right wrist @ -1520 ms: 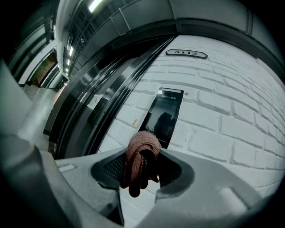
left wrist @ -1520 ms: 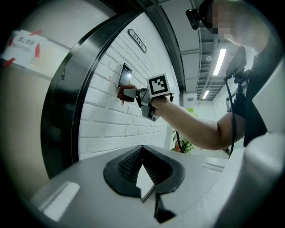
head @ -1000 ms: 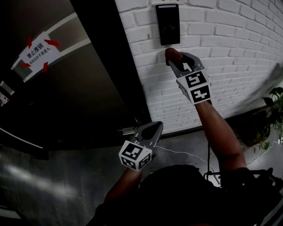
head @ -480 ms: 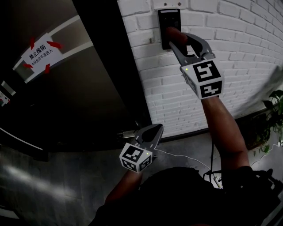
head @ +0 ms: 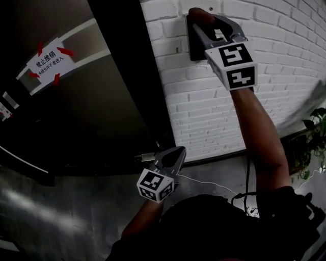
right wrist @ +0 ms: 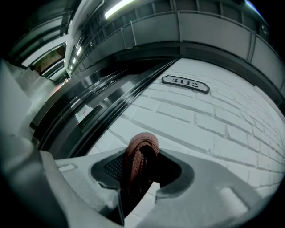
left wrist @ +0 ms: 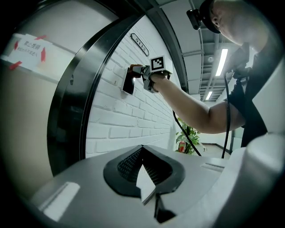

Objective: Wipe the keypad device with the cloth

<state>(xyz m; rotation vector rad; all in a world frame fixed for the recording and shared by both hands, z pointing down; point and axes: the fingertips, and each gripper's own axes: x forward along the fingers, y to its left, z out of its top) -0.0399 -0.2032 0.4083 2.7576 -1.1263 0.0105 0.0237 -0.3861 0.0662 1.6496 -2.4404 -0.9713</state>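
A black keypad device [head: 193,47] is mounted on the white brick wall [head: 285,61]. My right gripper [head: 202,21] is raised against the device's upper part, shut on a folded red-brown cloth [head: 199,15] that presses on it. From the left gripper view the device [left wrist: 128,83], the cloth [left wrist: 135,68] and the right gripper [left wrist: 149,76] show side-on. The cloth [right wrist: 140,156] bulges out between the jaws in the right gripper view, where the device itself is hidden. My left gripper [head: 171,155] hangs low by the door frame, shut with nothing in it [left wrist: 142,147].
A dark metal door [head: 86,117] stands left of the wall, carrying a white notice [head: 47,60] taped with red strips. A small latch [head: 144,155] sticks out near the left gripper. A number plate [right wrist: 185,83] sits higher on the wall. A potted plant [head: 313,137] and a floor cable [head: 204,179] lie to the right.
My right gripper has risen with the cloth from just below the keypad device, across its face, to its upper part. The left gripper has stayed put.
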